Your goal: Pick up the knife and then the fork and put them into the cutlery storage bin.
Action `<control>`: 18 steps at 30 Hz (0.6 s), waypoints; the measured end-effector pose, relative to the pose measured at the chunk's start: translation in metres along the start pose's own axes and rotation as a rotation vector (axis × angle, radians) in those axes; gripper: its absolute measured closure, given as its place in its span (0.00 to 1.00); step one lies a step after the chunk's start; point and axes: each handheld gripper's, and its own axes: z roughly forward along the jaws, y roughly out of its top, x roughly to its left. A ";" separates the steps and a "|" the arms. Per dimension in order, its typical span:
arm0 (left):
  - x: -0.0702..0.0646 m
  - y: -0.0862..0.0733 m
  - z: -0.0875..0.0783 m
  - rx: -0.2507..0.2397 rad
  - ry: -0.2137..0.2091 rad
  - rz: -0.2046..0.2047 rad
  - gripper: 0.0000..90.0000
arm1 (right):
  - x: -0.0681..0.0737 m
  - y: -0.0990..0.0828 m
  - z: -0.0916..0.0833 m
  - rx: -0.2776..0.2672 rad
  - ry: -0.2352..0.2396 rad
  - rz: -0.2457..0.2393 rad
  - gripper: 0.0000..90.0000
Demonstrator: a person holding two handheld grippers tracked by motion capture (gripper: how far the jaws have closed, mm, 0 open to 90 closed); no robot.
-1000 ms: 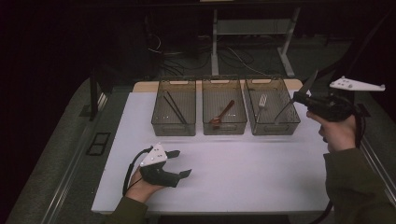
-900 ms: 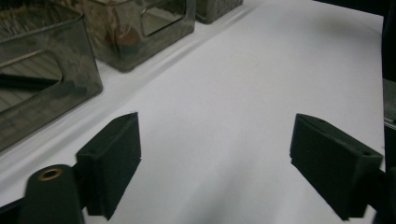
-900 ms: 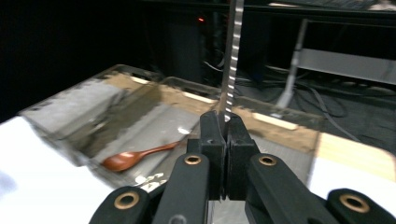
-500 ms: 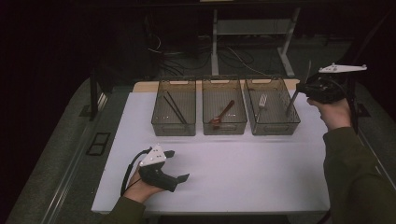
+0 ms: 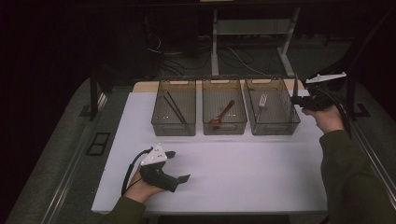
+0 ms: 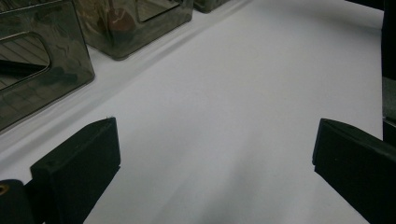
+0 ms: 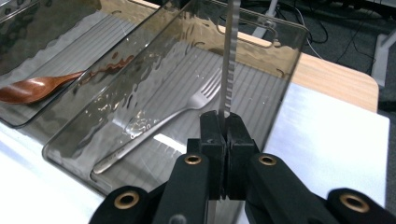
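At the right end of the row of three clear bins, my right gripper (image 7: pixel 223 122) has its jaws clamped tight on a knife (image 7: pixel 229 60), the serrated blade standing up out of them just outside the near right corner of the right-hand bin (image 5: pixel 273 126). A fork (image 7: pixel 170 122) already lies in that bin, slanting across the ribbed floor. The middle bin (image 5: pixel 224 125) holds a wooden spoon (image 7: pixel 35 87) and the left bin (image 5: pixel 173 127) a pair of dark chopsticks (image 5: pixel 173 108), so I judge the knife belongs with the fork. To do this well, I should carry the blade over the rim, tip it flat along the bin's length beside the fork, and lower it close to the floor before letting go, so it neither clatters nor catches the wall. My left gripper (image 5: pixel 173 164) rests low on the white tabletop (image 5: pixel 243 172), well apart from the bins; its jaws have just been opening and now stand wide with nothing between them.
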 end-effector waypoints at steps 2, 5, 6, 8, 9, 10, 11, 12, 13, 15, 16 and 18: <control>0.000 0.000 0.000 0.000 -0.003 0.001 0.00 | 0.004 0.002 0.007 -0.006 -0.008 -0.017 0.99; 0.000 0.001 0.000 0.006 -0.009 0.008 0.00 | 0.010 0.004 0.019 -0.020 -0.013 -0.033 0.98; 0.000 0.001 0.000 0.005 -0.011 0.008 0.00 | 0.011 0.005 0.024 -0.025 -0.009 -0.037 0.98; -0.001 0.001 0.001 0.003 -0.010 0.007 0.00 | 0.014 0.007 0.035 -0.019 -0.012 -0.040 0.98; -0.001 0.001 0.001 -0.001 -0.010 0.006 0.00 | 0.015 0.007 0.041 -0.010 -0.015 -0.045 0.98; -0.001 0.002 0.001 0.000 -0.011 0.005 0.00 | 0.016 0.008 0.047 -0.005 -0.011 -0.039 0.98; 0.000 0.002 0.001 0.005 -0.013 0.005 0.00 | 0.017 0.008 0.052 -0.003 -0.014 -0.036 0.98; 0.000 0.002 0.001 0.007 -0.013 0.006 0.00 | 0.018 0.008 0.056 0.002 -0.021 -0.033 0.98; 0.000 0.002 0.001 0.007 -0.014 0.006 0.00 | 0.019 0.009 0.060 0.009 -0.019 -0.030 0.98; 0.000 0.002 0.001 0.009 -0.015 0.008 0.00 | 0.020 0.009 0.067 0.021 -0.031 -0.028 0.97; 0.000 0.002 0.001 0.009 -0.016 0.009 0.00 | 0.020 0.009 0.070 0.027 -0.036 -0.031 0.97; 0.000 0.002 0.001 0.007 -0.016 0.009 0.00 | 0.020 0.008 0.075 0.046 -0.044 -0.014 0.93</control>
